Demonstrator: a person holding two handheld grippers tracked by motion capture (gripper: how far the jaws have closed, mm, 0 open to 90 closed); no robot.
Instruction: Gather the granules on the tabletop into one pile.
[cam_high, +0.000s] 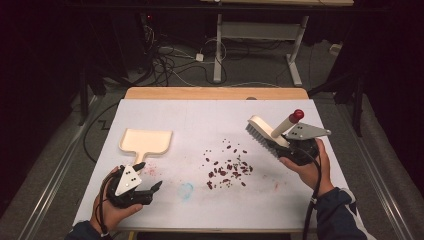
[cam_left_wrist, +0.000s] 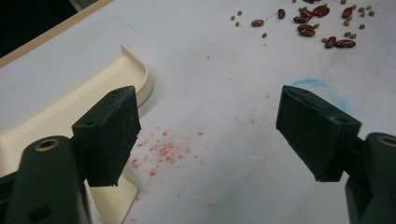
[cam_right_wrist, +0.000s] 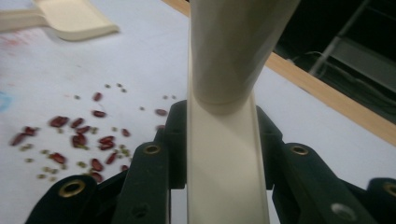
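The right gripper (cam_high: 280, 146) has its jaws clamped on the cream brush (cam_high: 265, 135), gripping the flat back of the brush head, as the right gripper view shows the black jaws pressed on both sides of it. The brush is lifted off the counter (cam_high: 200, 115), just right of the scattered beans (cam_high: 227, 167), with its bristles turned toward them. Its handle, tipped with a red cap (cam_high: 298, 115), slants up and away from the pile, so the long axis runs roughly from the beans out to the far right.

The left gripper (cam_high: 147, 177) hangs with its jaws wide apart and nothing between them. It sits left of the beans, with the cream dustpan (cam_high: 146, 141) just beyond it. The pan's short handle (cam_left_wrist: 114, 200) points back toward those open jaws, and its mouth faces away from the person. The left hand is plainly the nearer one to the pan; the likely next move is closing on that handle.

The beans, dark red mixed with small green ones, lie on white paper (cam_high: 165, 200) that covers the counter, marked with faint pink and blue smudges left of the pile. Beyond it the room is dark, with cables on the floor and a desk frame.
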